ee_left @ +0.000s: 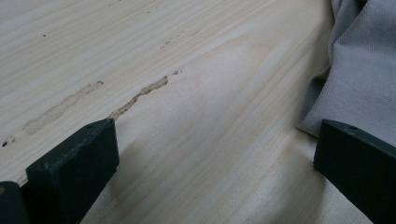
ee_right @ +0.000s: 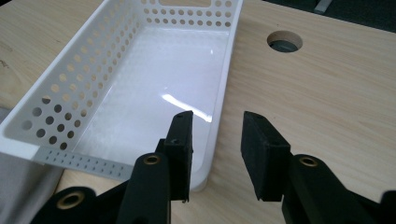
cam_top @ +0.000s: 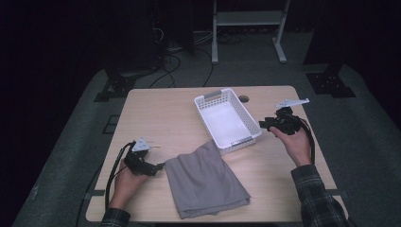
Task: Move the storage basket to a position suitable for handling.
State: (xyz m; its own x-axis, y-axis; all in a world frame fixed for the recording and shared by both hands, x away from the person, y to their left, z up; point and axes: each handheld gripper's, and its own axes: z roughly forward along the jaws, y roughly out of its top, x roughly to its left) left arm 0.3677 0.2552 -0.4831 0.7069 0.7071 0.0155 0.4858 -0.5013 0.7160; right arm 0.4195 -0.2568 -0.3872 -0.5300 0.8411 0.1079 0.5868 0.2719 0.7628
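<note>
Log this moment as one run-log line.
left gripper: open, at grey cloth's edge | right gripper: open, nothing between jaws, beside white basket | basket: empty

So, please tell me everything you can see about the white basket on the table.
The white basket is a rectangular plastic tray with rows of round holes in its walls, a slot handle at the far end and a grey strip at the near end. It stands upright and empty on the wooden table. Its near corner meets the grey cloth.
</note>
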